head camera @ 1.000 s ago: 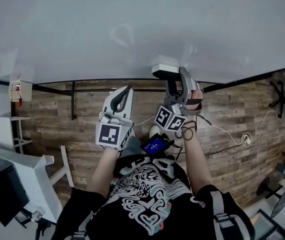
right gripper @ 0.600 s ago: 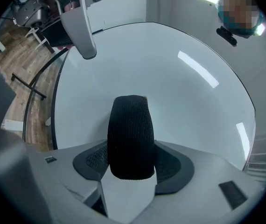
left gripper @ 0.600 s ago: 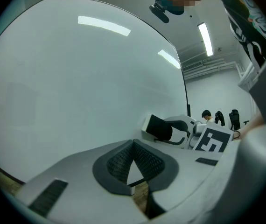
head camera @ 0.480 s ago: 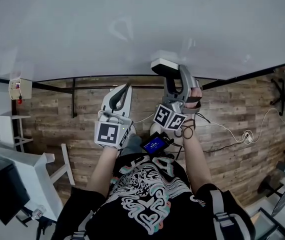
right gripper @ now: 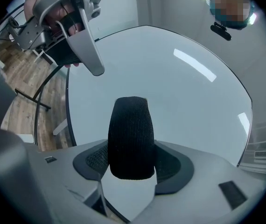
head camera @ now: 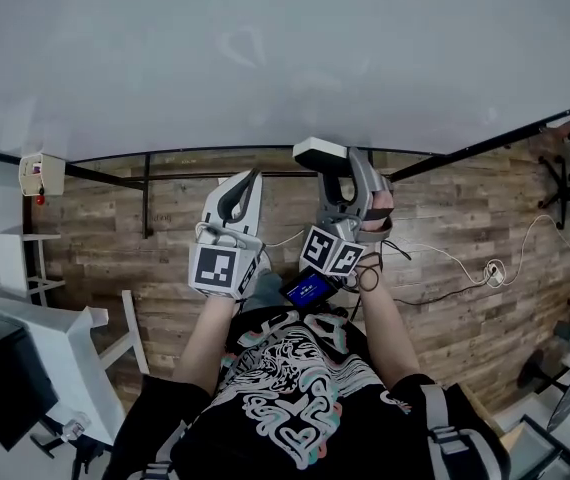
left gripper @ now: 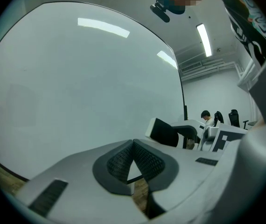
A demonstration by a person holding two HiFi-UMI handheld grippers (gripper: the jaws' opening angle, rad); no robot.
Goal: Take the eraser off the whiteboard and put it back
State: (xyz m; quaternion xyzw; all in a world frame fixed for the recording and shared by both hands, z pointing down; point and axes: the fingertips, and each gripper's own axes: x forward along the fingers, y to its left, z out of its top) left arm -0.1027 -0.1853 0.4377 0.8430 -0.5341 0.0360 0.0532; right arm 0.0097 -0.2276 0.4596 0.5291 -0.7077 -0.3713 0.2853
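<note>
Leftward and a little lower in the head view went the right claw [right gripper: 131, 160], which a second earlier had been further to the right against the board. It was clamped on the eraser [right gripper: 130, 135], carried in front of the whiteboard [head camera: 265, 48]; whether the eraser touched the board could not be told. The whiteboard was a broad, glossy, pale grey sheet with ceiling lights mirrored in it, standing on a thin black frame [head camera: 145, 200]. Below it ran a floor [head camera: 465, 230] of brown wood-grain planks with a white cable [head camera: 447, 265] trailing across. White furniture [head camera: 35, 330] stood at the left, and a small pale box [head camera: 41, 179] hung on the wall above it. The eraser was a rounded oblong block with a coarse, ribbed black felt face and a smooth white back, held upright between dark, cross-hatched pads. The left claw [left gripper: 133, 143], of smooth grey plastic, was pressed together with its tips meeting and nothing between them. The person wore a black shirt [head camera: 285, 380] with a swirling white, pink and teal print.
</note>
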